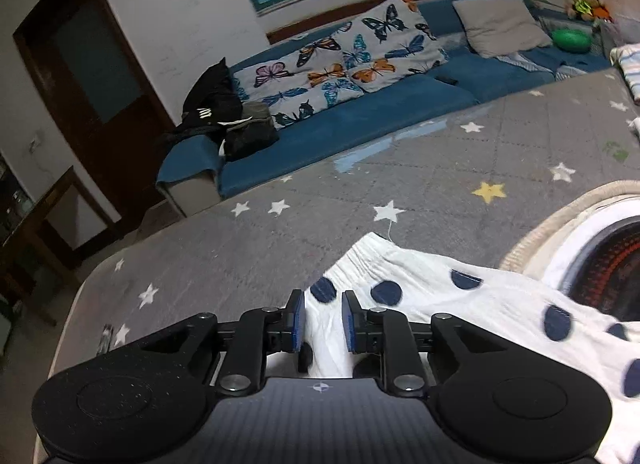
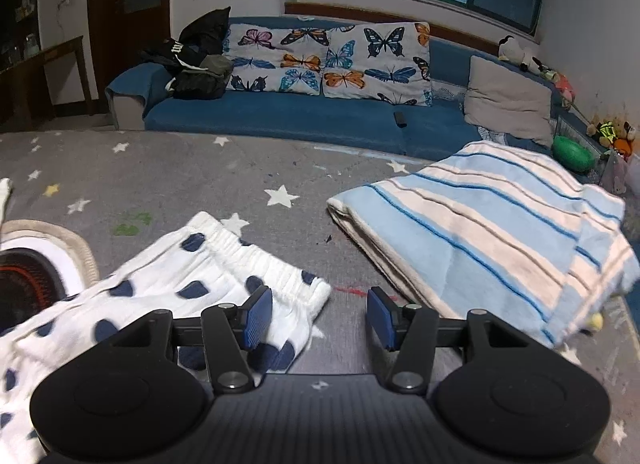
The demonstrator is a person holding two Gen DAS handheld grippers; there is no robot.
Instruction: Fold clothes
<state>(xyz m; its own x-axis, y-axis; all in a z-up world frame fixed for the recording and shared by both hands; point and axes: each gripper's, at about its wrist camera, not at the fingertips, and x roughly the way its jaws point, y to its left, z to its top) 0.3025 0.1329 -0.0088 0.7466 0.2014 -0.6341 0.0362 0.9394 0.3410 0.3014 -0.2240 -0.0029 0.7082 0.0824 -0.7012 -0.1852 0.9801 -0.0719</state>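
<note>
White dotted shorts (image 2: 192, 284) lying rumpled on near mat (image 2: 200, 167), unfolded. Left tool (image 1: 323, 324) narrowed around cloth, grip uncertain; right tool (image 2: 318, 318) spread, empty. Striped blanket (image 2: 488, 232) folded right.

The white garment with navy dots (image 1: 440, 296) is running out of the left wrist view at its right and bottom edges, and its far portion is smearing with blur, so its full shape is staying unknown. The left gripper (image 1: 323, 324) body is covering the cloth nearest the camera, hiding whether the pads are pinching it. A woven basket (image 1: 532, 232) at the right edge is being cut off, its dark contents unclear. In the right wrist view the striped blue blanket (image 2: 500, 232) is blurring at its right end, and small toys (image 2: 612, 131) beyond it are too tiny to identify
</note>
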